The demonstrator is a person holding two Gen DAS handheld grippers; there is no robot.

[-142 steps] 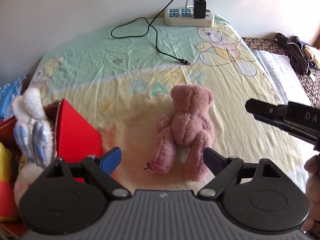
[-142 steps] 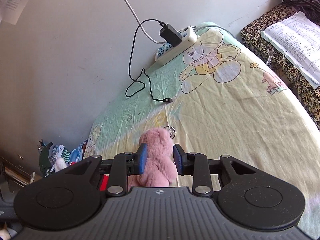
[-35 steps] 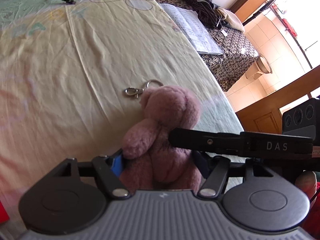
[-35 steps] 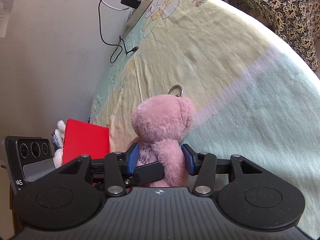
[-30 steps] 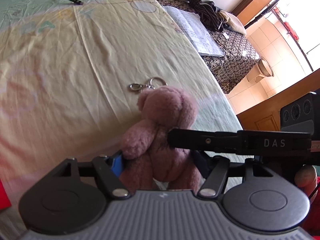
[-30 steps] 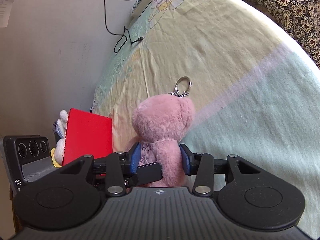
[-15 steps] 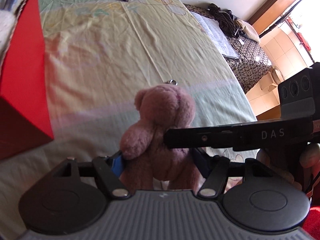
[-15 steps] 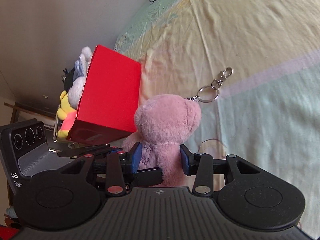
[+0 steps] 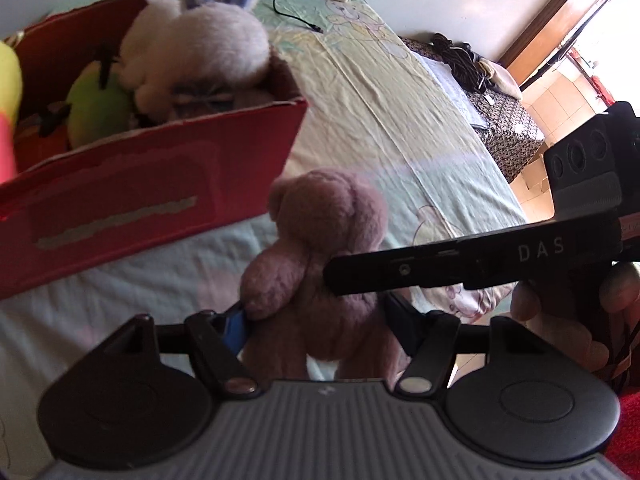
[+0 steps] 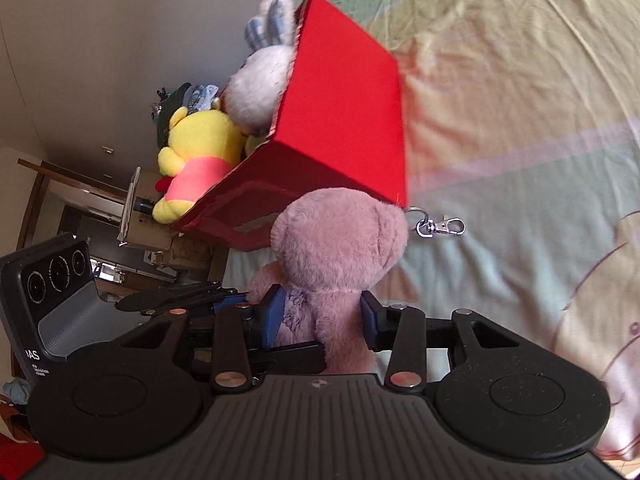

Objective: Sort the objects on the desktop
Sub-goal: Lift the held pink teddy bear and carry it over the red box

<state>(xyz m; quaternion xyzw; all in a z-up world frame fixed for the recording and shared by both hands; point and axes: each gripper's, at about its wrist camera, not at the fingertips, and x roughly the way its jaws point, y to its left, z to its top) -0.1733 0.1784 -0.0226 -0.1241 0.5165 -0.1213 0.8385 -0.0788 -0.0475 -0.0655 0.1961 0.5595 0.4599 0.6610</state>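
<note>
Cartoon-bear bedsheet [image 9: 372, 92] covers the bed, with a red cardboard box [image 9: 160, 184] of plush toys near its left edge. Both grippers clamp one pink teddy bear [image 9: 320, 256] held above the sheet just beside the box. Left gripper [image 9: 320, 332] has its blue-padded fingers [image 9: 234, 326] closed partway on the bear's lower body; right gripper [image 10: 324, 318] pinches its torso from the other side. White letters "DAS" mark the right gripper's arm. A keyring clasp [image 10: 438, 227] hangs from the bear's head.
</note>
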